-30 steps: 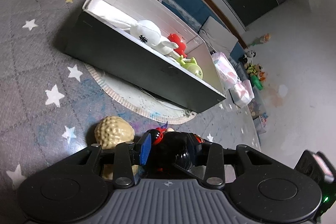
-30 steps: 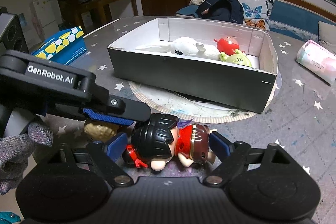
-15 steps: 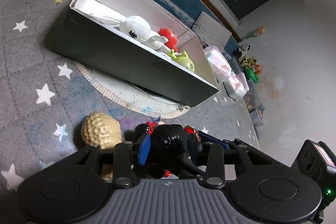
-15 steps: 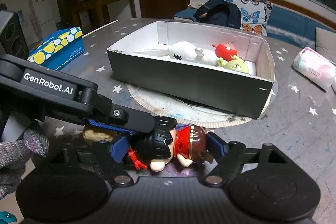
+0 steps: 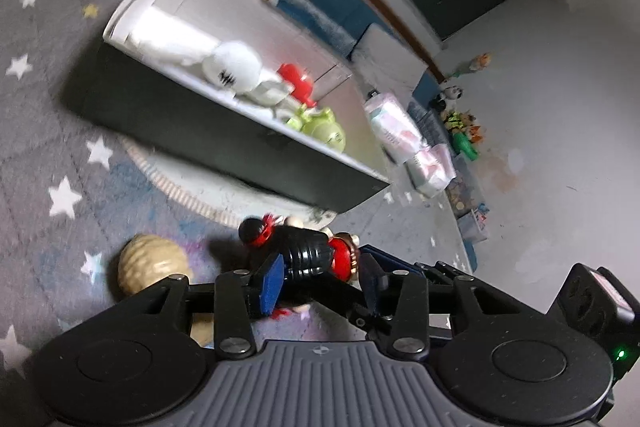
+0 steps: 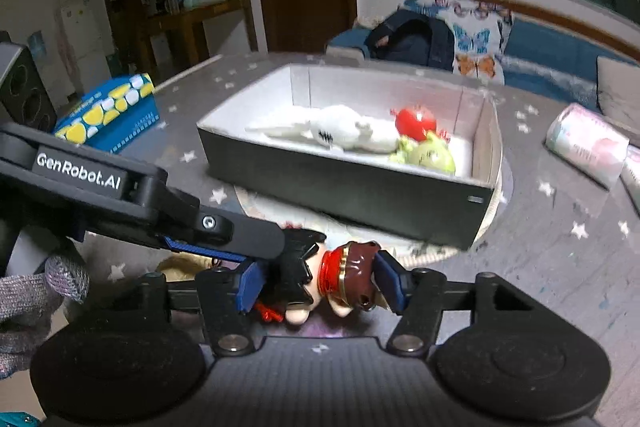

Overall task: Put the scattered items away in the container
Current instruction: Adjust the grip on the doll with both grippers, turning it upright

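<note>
A small doll (image 6: pixel 320 275) with black hair and a red and brown outfit lies on its side on the grey star cloth, in front of the box. My right gripper (image 6: pixel 318 283) is closing, and its blue pads touch the doll's head and feet. My left gripper (image 5: pixel 322 285) comes in from the left and is opening; the doll (image 5: pixel 308 259) sits between its fingers (image 6: pixel 256 239) without being pressed. The box (image 6: pixel 340 187) is black outside and white inside, and holds a white plush, a red toy and a green toy. A beige bumpy ball (image 5: pixel 152 263) rests left of the doll.
A round mat (image 5: pixel 192 187) lies under the box (image 5: pixel 200 123). A blue and yellow carton (image 6: pixel 108 111) stands at the far left and pink wrapped packs (image 6: pixel 584 143) lie to the right. A dark backpack (image 6: pixel 412 39) sits behind the box. A gloved hand (image 6: pixel 24 299) holds the left gripper.
The right gripper's pads have drawn in from wide apart onto the two ends of the doll. The left gripper's fingers have spread a little. The doll has stayed in place.
</note>
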Available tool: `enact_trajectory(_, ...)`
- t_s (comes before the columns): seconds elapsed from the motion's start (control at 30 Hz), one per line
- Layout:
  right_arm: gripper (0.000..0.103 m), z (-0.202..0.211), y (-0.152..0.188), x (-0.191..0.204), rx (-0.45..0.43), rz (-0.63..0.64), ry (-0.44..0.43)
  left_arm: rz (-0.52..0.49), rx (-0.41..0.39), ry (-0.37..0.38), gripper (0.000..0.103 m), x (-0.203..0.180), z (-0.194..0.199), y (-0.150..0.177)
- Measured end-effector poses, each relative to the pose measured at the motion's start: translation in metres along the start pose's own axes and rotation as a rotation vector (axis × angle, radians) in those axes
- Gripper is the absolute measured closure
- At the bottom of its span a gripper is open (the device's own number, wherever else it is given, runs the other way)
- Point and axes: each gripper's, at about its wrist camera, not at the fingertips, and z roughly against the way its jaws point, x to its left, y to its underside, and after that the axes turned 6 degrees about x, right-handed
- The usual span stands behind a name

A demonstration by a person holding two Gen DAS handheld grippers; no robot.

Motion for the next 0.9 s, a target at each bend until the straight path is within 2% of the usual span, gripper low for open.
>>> enact_trajectory(0.2,0.043,-0.003,0.006,-0.001,-0.018,0.002,-0.001,-0.006,-0.003,0.006,0.060,0.002,-0.003,0.001)
enact_trajectory(0.23,0.041,-0.004,0.006,-0.002,-0.018,-0.005,-0.008,0.001,-0.004,0.001,0.060,0.003,-0.003,0.000)
enact_trajectory(0.3,0.028,-0.005,0.006,-0.005,-0.012,-0.022,-0.024,0.015,-0.003,-0.004,0.060,0.006,-0.003,0.000)
enact_trajectory(0.5,0.019,-0.015,0.011,-0.008,0.006,-0.048,-0.026,0.036,-0.012,-0.007,0.060,0.013,-0.003,-0.001)
enact_trajectory(0.77,0.016,-0.031,0.009,-0.012,0.013,-0.103,-0.045,0.080,-0.027,-0.003,0.061,0.019,-0.007,-0.005)
enact_trajectory(0.9,0.016,-0.030,0.005,-0.010,0.004,-0.086,-0.040,0.090,-0.029,-0.010,0.061,0.019,-0.010,-0.008)
